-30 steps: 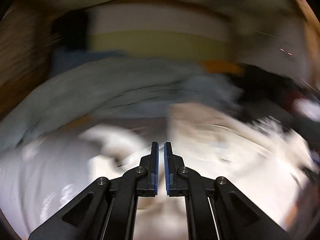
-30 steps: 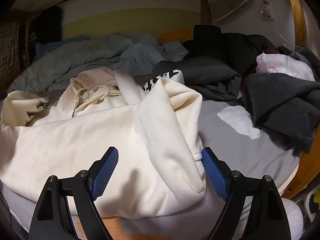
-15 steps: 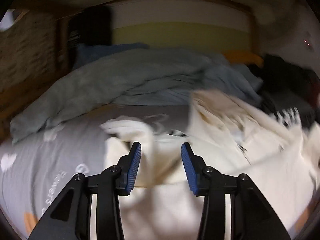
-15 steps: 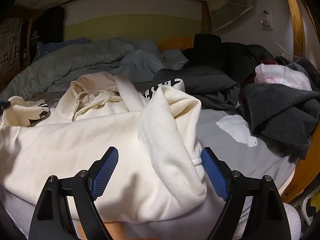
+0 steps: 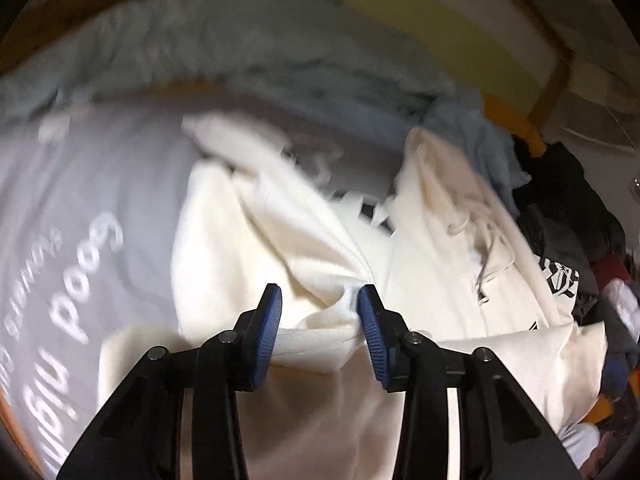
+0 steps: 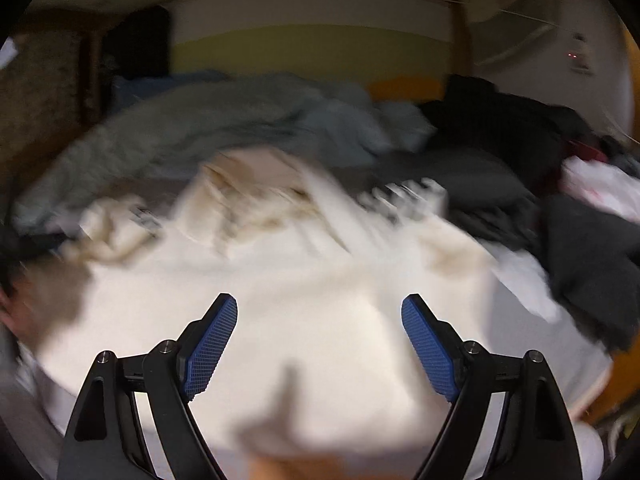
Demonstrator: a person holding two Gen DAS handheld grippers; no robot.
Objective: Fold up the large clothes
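Cream hoodie (image 5: 460, 240) lies spread on a bed w/ grey sheet (image 5: 100, 200). Left gripper (image 5: 320, 316): jaws closing, a bunched fold between them, right pad touching it. Right gripper (image 6: 319, 344): jaws wide, empty, over the hoodie. Dark clothes (image 6: 520, 168) piled at right.

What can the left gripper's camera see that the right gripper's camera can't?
Only the left wrist view shows the grey bedsheet with white "Good night" lettering, and the left gripper, its jaws closing around a bunched fold of the cream hoodie.

Only the right wrist view shows the wide-open right gripper, holding nothing, and the white and pink garment.

Both show the cream hoodie, the grey-blue blanket behind it, and the dark clothes pile.
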